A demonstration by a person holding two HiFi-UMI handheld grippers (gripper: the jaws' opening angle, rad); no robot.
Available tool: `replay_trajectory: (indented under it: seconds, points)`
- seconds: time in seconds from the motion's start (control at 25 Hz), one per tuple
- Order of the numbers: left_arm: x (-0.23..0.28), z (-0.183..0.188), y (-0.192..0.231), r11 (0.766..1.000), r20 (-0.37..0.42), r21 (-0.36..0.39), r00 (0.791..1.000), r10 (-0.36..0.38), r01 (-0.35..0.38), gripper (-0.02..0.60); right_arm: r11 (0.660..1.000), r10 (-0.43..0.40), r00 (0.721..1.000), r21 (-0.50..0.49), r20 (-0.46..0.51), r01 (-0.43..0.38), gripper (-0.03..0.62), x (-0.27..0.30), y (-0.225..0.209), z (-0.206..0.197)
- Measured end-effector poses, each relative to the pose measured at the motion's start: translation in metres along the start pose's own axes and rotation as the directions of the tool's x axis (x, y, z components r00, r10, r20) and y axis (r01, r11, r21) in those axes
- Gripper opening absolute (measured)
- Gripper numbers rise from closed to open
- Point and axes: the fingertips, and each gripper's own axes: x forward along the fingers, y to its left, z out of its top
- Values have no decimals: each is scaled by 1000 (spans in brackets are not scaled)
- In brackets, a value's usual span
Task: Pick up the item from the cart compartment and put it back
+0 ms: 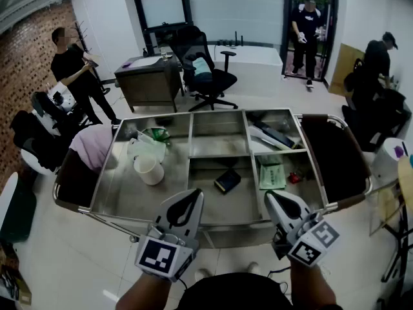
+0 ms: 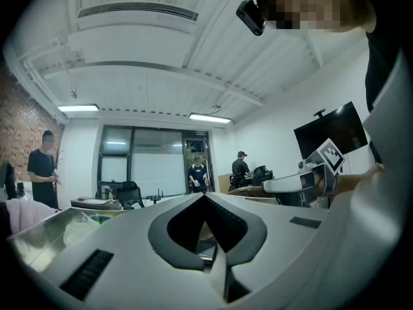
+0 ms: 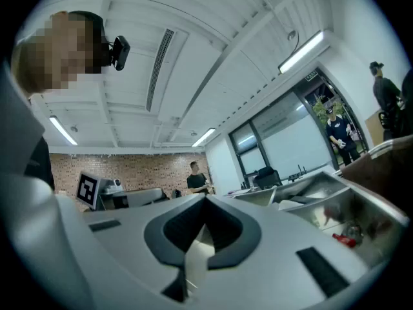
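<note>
Both the left gripper (image 1: 192, 197) and the right gripper (image 1: 275, 200) hover closed and empty above the near rim of the cart (image 1: 216, 113).

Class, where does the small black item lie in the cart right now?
In the head view, the small black item lies in the middle front compartment, right of the white cup.

Beyond the near foreground: black office chair (image 1: 205, 70) just beside a dark desk (image 1: 150, 82). First person (image 1: 308, 31) stands in the doorway. Second person (image 1: 72, 70) stands by the brick wall (image 1: 29, 57). Third person (image 1: 377, 60), capped, is far right.
</note>
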Motion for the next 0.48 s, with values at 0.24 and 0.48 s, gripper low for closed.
replay_trajectory:
  seconds: [0.24,0.48]
  points:
    - [21,15,4,1000,-8,18,1000,-17,17,49,1000,-1,1000,1,5,1,14,-1,-2,1]
    - [46,28,7,999,-32,38,999,-34,36,141,1000,-10,1000,2,8,10,14,-5,-4,2]
